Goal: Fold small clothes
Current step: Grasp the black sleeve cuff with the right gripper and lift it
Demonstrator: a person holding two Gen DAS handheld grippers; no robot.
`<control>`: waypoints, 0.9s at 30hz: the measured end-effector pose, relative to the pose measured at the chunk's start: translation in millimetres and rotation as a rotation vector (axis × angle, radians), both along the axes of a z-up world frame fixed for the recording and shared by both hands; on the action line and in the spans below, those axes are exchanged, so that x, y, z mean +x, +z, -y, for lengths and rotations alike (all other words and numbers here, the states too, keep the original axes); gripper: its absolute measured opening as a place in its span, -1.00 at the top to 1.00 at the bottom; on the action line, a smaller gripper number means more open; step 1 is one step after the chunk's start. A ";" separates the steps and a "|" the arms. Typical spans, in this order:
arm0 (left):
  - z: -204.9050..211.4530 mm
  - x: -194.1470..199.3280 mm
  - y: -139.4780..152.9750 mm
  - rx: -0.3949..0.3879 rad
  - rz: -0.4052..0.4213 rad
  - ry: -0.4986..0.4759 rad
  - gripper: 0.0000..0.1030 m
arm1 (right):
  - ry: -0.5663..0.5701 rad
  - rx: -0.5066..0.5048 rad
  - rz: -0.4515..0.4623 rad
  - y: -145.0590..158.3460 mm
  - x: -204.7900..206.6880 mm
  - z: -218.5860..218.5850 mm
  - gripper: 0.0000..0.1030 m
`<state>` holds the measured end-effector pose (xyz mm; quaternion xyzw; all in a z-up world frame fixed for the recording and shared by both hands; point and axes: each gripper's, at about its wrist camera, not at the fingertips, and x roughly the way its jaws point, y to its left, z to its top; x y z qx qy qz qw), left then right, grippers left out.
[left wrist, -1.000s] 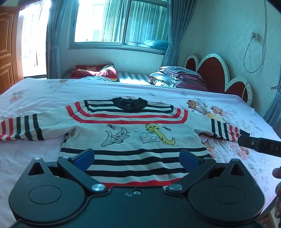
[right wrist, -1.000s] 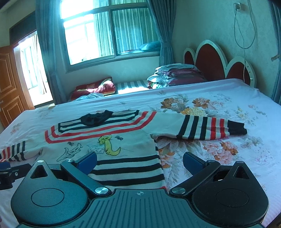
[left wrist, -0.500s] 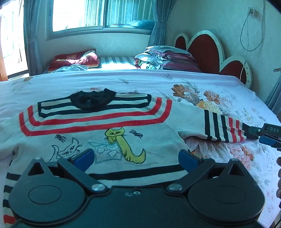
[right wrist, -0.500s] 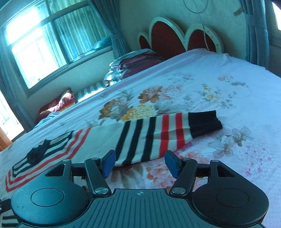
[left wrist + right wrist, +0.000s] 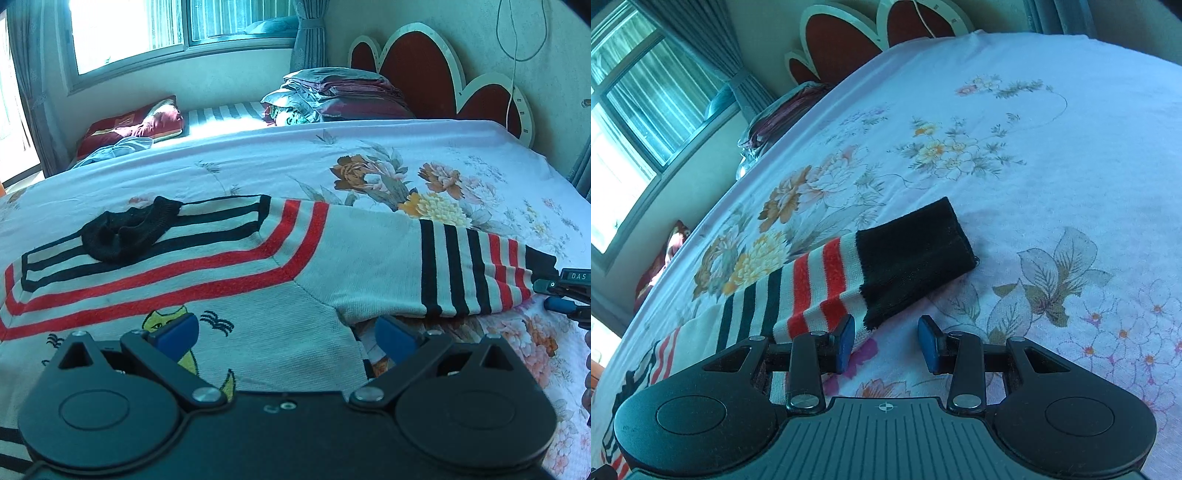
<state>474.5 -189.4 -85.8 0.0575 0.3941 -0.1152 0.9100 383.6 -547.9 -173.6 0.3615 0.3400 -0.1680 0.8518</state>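
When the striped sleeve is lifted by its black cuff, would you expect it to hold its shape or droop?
Probably droop: the sleeve is soft knit lying flat and creased on the bed. Its ribbed black cuff looks thicker, so it should pinch securely rather than slip. Being attached, it will likely drag the sweater along.

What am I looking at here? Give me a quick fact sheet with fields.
Place: bed with floral sheet
Garment: striped sweater, spread flat, front up
Collar: black
Sleeve: stretched out flat, black cuff
Left gripper: open, over the sweater's armpit
Right gripper: closing just short of the cuff, nothing pinched yet
Folds done: none visible
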 end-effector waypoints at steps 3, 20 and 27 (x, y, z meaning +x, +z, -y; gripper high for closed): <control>2.3 6.3 -0.5 0.012 0.005 -0.001 -0.96 | -0.001 0.004 0.035 -2.8 2.8 2.9 0.33; -100.7 30.2 -14.3 0.056 -0.023 0.163 -0.99 | 0.125 -0.255 0.048 27.7 50.7 -31.9 0.88; -166.4 33.9 -25.2 -0.022 -0.062 0.200 -0.97 | 0.376 -0.315 0.172 64.5 83.4 -151.8 0.88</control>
